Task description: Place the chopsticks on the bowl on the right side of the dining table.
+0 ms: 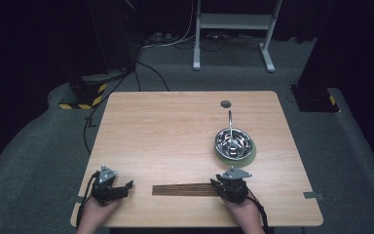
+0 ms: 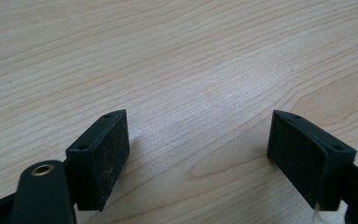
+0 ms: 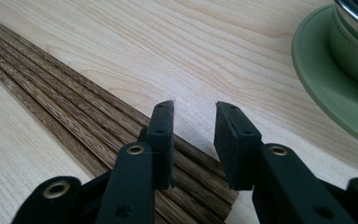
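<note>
We see the right claw low over the near end of a bundle of dark wooden chopsticks, its jaws part-way open with a narrow gap; one chopstick runs up between them, but we cannot tell that the pads press on it. In the high view that right claw sits at the right end of the chopsticks, which lie flat and side by side near the front edge of the desk, pointing toward the left claw. In its own view the left claw stands wide open with bare wood between its jaws, holding nothing. The two claws are well apart, with the chopsticks between them.

The desk's front edge is close behind both hands; its middle and far left are open wood. Just beyond the right claw stands a green plate carrying a shiny metal bowl, with a long metal handle rising from it toward the far side. What lies inside the bowl we cannot make out. In the right claw's view the green plate is near the jaws.
</note>
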Tool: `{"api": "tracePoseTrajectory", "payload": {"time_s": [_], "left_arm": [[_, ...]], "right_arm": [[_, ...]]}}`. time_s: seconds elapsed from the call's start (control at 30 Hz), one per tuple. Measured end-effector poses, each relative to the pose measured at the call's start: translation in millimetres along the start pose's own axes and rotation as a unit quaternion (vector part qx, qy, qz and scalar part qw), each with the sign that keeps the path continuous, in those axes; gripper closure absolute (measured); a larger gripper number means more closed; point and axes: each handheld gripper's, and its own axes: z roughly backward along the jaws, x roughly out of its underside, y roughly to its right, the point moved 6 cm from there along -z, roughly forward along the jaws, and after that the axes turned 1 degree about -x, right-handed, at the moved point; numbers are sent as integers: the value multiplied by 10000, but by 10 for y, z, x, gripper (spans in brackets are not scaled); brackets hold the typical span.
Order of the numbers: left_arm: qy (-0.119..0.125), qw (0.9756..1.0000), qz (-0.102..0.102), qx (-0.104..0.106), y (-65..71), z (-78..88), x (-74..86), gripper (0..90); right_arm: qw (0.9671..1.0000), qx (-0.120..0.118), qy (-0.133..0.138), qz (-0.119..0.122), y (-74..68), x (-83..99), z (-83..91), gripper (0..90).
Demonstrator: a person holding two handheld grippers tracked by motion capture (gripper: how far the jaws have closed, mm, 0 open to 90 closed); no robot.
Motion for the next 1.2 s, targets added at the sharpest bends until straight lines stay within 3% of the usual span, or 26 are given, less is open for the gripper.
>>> {"api": "tracePoseTrajectory", "payload": {"time_s": [0.63,1.2], "left_arm": [[0,10000,0,4,0,0,0,208],[3,10000,-4,2,1,1,1,209]], "right_arm": [[10000,-34,-43,-42,8,11,-11,702],[9998,105,11,-152,79,18,-9,700]]}}
